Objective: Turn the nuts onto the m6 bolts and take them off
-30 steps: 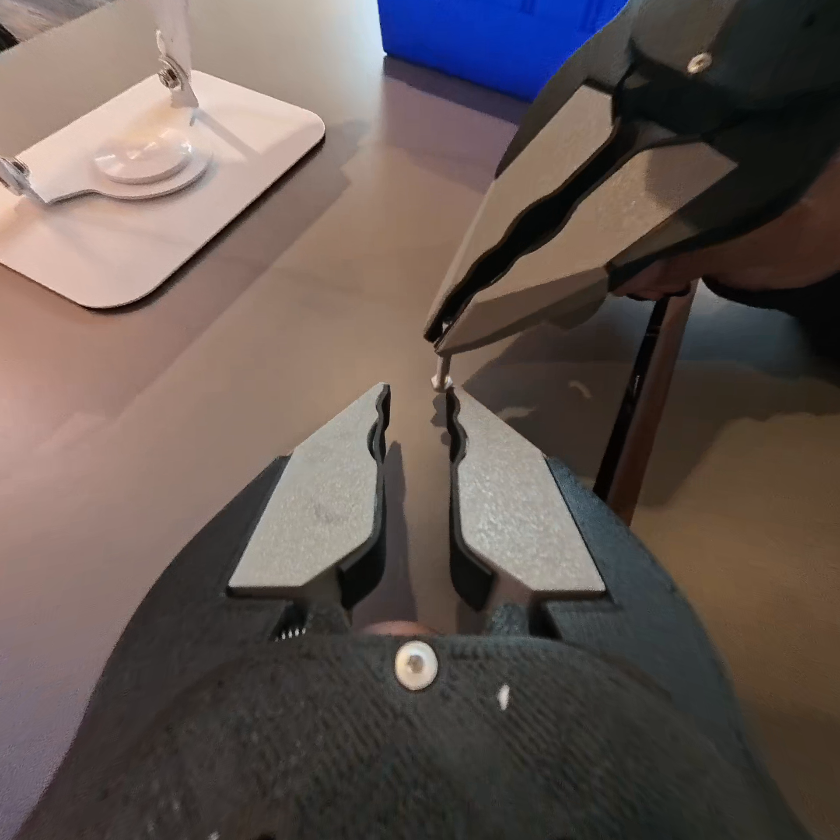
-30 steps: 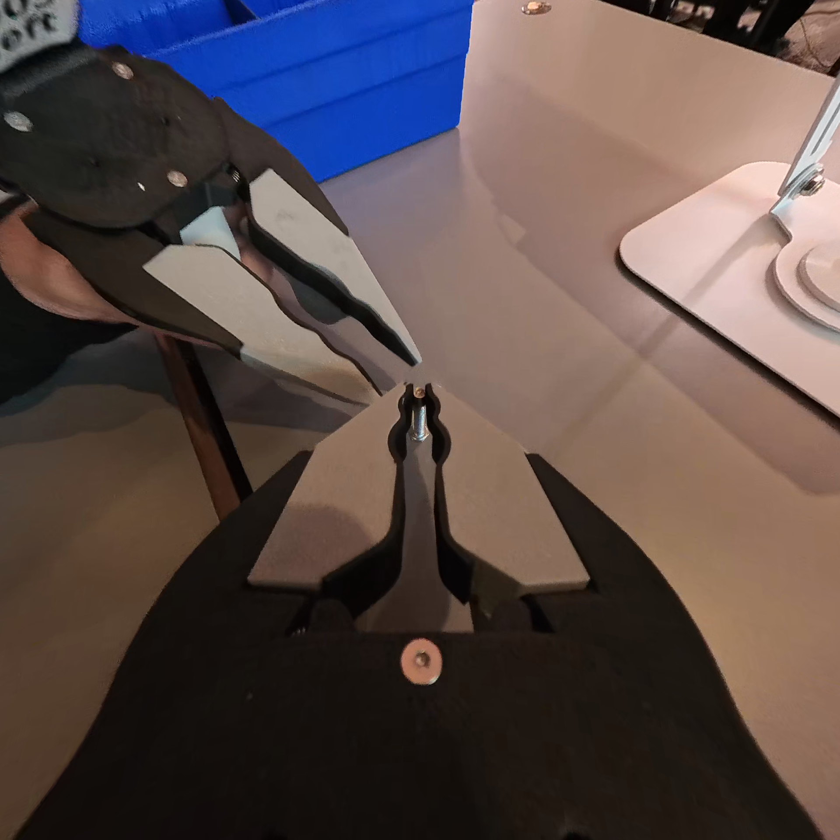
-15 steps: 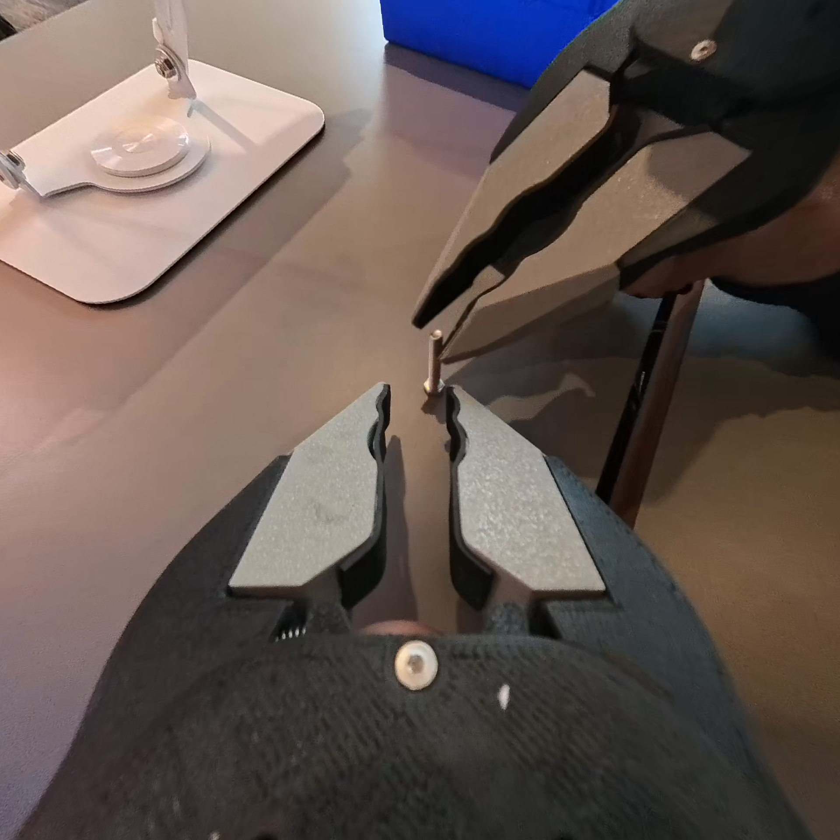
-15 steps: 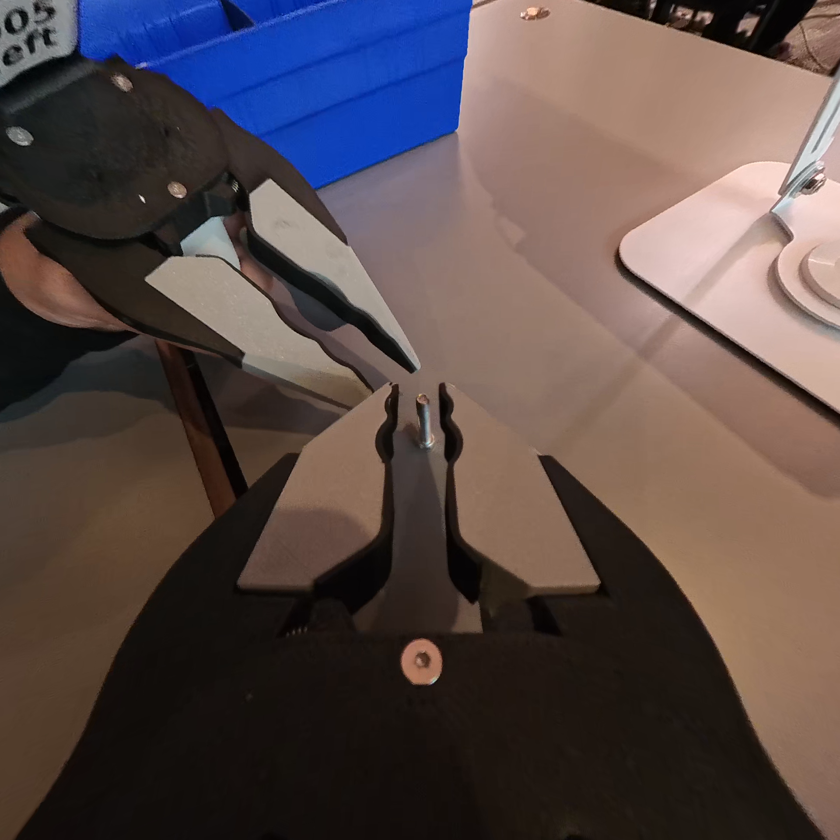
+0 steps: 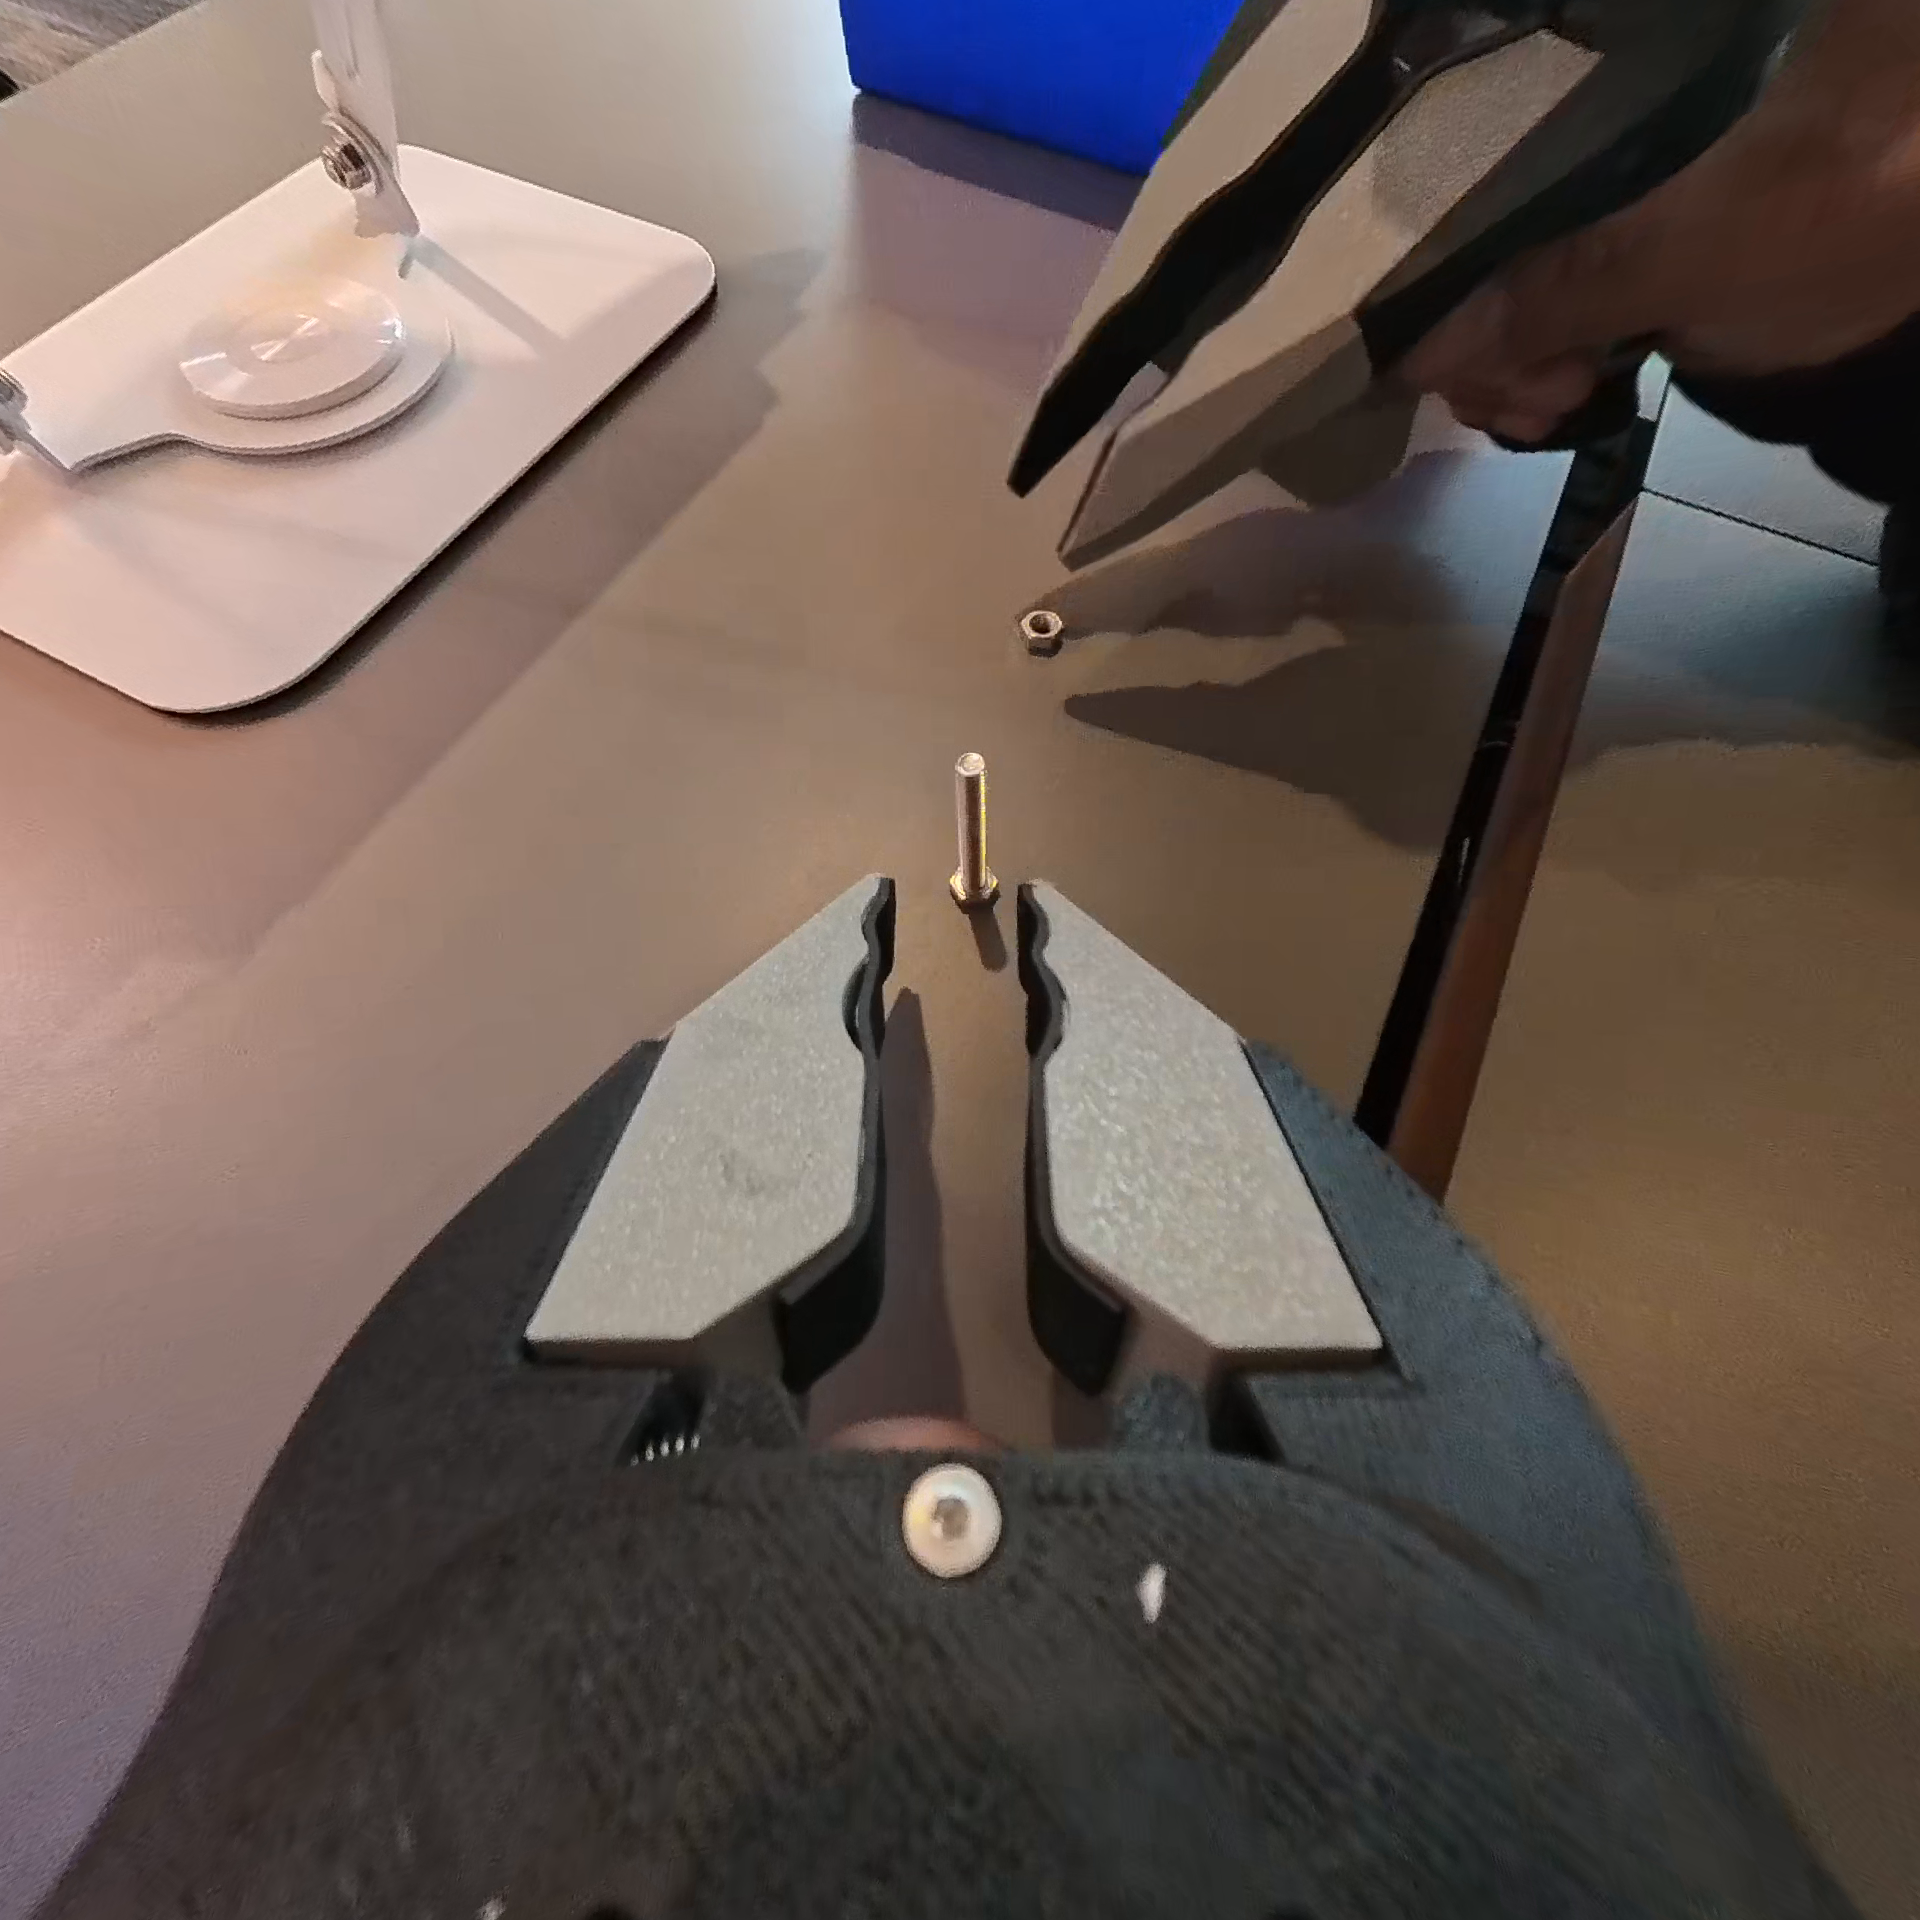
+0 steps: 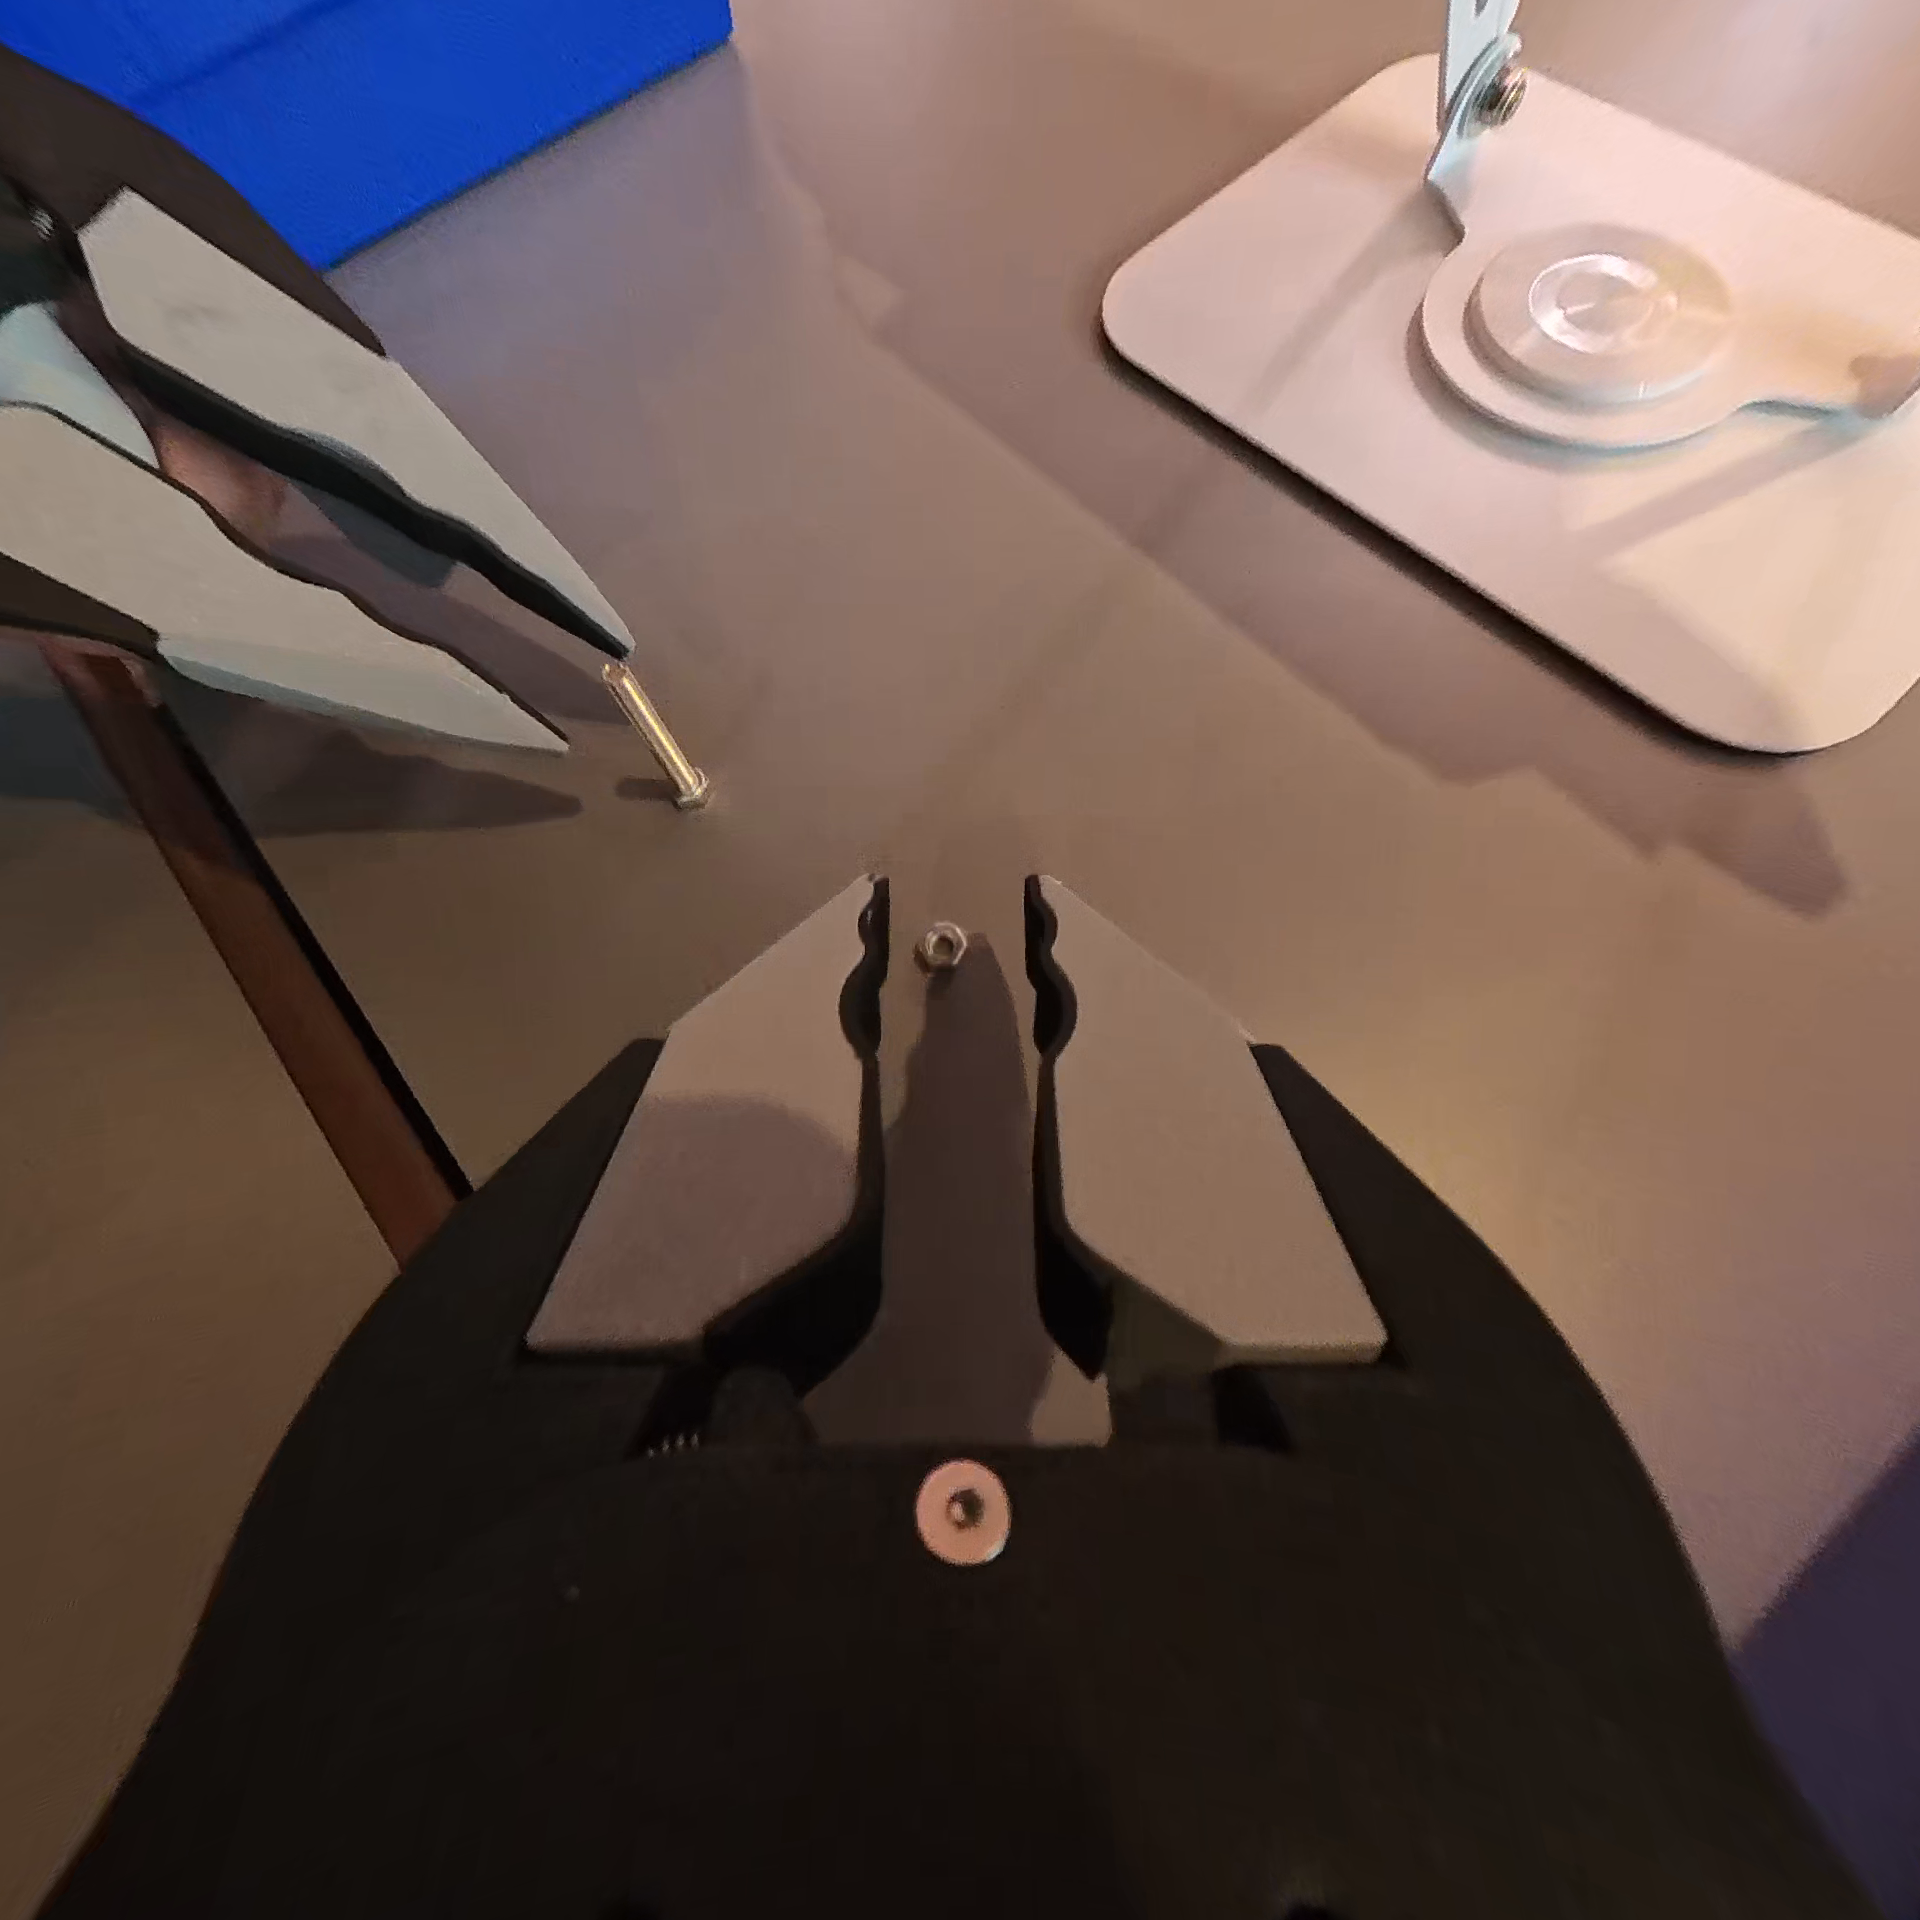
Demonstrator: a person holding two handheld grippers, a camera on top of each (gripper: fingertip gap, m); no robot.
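Open bench (image 5: 520, 935) lies between my tools and the white stand base (image 5: 312, 499) at far left in the left wrist view; the bench's near edge, with a dark leg under it, runs just right of my left hand-held gripper (image 5: 954, 902). That left hand-held gripper sits empty, fingers apart, tips flanking the bolt (image 5: 971, 831) without touching it. The bolt is bright metal and stands upright on its hex head, shank bare. To its right, apart from it, the small hex nut (image 5: 1037, 627) lies flat on the bench. My right hand-held gripper (image 6: 956, 896) is spread and empty, with the nut (image 6: 940, 948) between its tips, untouched. A blue bin (image 5: 997, 83) stands at the far side. The bench is smooth, brown and glossy, carrying shadows of both tools.
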